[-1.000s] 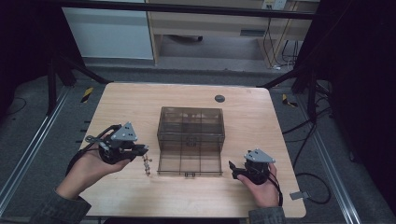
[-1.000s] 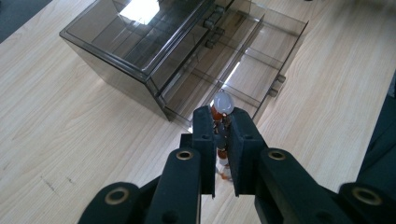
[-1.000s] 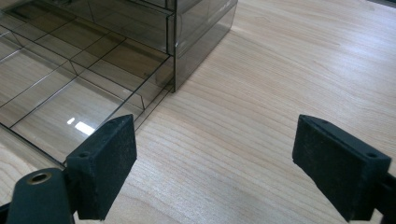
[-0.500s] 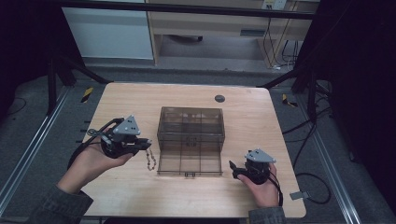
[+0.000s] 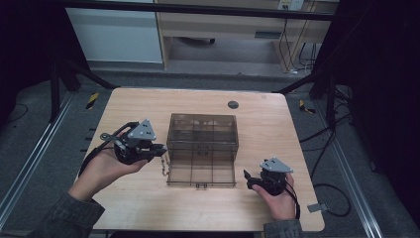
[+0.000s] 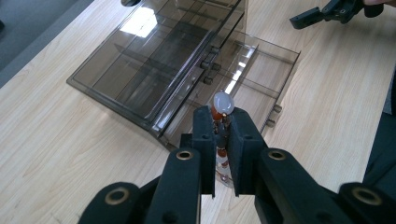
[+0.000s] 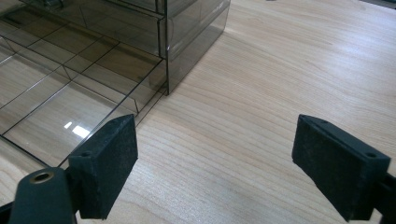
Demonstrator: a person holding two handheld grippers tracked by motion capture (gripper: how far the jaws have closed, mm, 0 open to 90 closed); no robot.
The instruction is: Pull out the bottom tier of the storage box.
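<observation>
While the wooden table (image 5: 148, 208) carries the smoky clear drawer box (image 5: 202, 134) with its drawer pulled out, my left gripper (image 6: 217, 140) is clamped on a beaded chain (image 6: 221, 112) just beside it, and my right gripper (image 7: 215, 172) rests with jaws wide apart

On the table (image 5: 148, 208) the drawer box (image 5: 202, 133) stands near the middle, and its lower drawer (image 5: 200, 173) is pulled out toward the person's side. The left gripper (image 5: 159, 151) is just left of the box, beside the pulled-out drawer, and the bead chain (image 6: 220, 135) hangs between its jaws (in the left gripper view the chain is before the drawer's corner, above the table). The right gripper (image 5: 249, 179) is on the other side, just right of the drawer's front corner, and a small round disc (image 5: 233, 104) lies behind the box near the far edge.
</observation>
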